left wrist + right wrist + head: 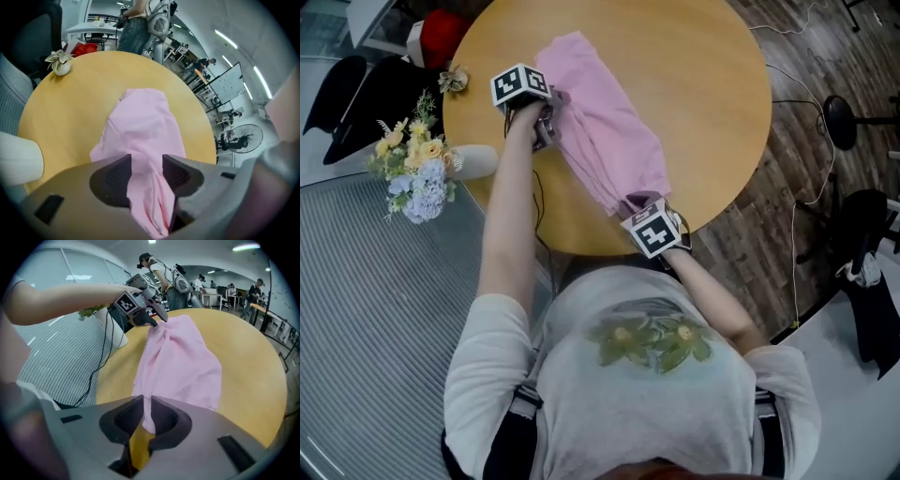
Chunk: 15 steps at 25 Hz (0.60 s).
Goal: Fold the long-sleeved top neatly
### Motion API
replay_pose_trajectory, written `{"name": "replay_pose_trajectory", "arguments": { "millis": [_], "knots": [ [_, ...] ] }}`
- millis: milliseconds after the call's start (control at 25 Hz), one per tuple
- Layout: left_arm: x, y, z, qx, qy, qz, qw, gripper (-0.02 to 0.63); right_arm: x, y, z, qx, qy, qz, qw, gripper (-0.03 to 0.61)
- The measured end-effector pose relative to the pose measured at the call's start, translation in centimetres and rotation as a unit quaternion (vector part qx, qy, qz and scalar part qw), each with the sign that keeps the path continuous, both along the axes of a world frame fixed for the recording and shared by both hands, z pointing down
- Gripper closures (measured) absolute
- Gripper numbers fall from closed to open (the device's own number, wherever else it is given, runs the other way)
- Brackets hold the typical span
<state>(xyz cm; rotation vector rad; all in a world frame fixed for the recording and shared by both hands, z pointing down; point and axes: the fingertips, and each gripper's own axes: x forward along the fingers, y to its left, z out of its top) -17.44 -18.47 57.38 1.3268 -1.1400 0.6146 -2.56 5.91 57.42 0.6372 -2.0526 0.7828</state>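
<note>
Claws at both ends of the long top [605, 131]
My right claw [143, 404] pinches it; left claw [146, 163] open around it.

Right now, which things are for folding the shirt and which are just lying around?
For the job: pink top; round table; left gripper, top between its jaws; right gripper, jaws shut on the top's edge.
Just lying about: flower bunch; small plant; red thing.
</note>
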Motion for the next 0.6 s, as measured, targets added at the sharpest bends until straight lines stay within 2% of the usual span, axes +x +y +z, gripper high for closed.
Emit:
{"name": "replay_pose_trajectory", "arguments": {
  "millis": [120, 200, 240, 280, 320, 480, 560, 600],
  "knots": [
    [-0.4, -0.2, 2.1, -0.039, -0.047, 0.036, 0.9975, 0.426, -0.3, 0.2, -0.5, -0.007, -0.015, 0.008, 1.000, 0.531],
    [-0.8, -0.1, 3.1, -0.061, -0.079, 0.075, 0.9922, 0.432, -0.6, 0.1, -0.8, -0.005, -0.023, 0.022, 0.999, 0.534],
    [-1.0, -0.1, 3.1, -0.062, -0.091, 0.090, 0.9899, 0.461, -0.6, 0.0, -0.9, 0.000, -0.026, 0.031, 0.999, 0.535],
    [-1.1, -0.2, 2.9, -0.054, -0.095, 0.097, 0.9893, 0.517, -0.6, -0.1, -1.0, 0.008, -0.028, 0.042, 0.999, 0.537],
    [-1.1, -0.4, 2.5, -0.041, -0.090, 0.097, 0.9904, 0.561, -0.4, -0.3, -1.1, 0.017, -0.029, 0.053, 0.998, 0.537],
    [0.3, -1.9, -0.8, 0.021, 0.003, 0.080, 0.9966, 0.583, 0.8, -0.6, -2.3, 0.038, -0.037, 0.112, 0.992, 0.538],
    [2.0, -3.0, -3.8, 0.086, 0.075, 0.088, 0.9896, 0.583, 1.9, -1.0, -3.5, 0.064, -0.044, 0.148, 0.986, 0.540],
    [3.0, -3.5, -6.0, 0.132, 0.118, 0.097, 0.9793, 0.583, 2.5, -1.2, -4.4, 0.084, -0.046, 0.167, 0.981, 0.540]
  ]
}}
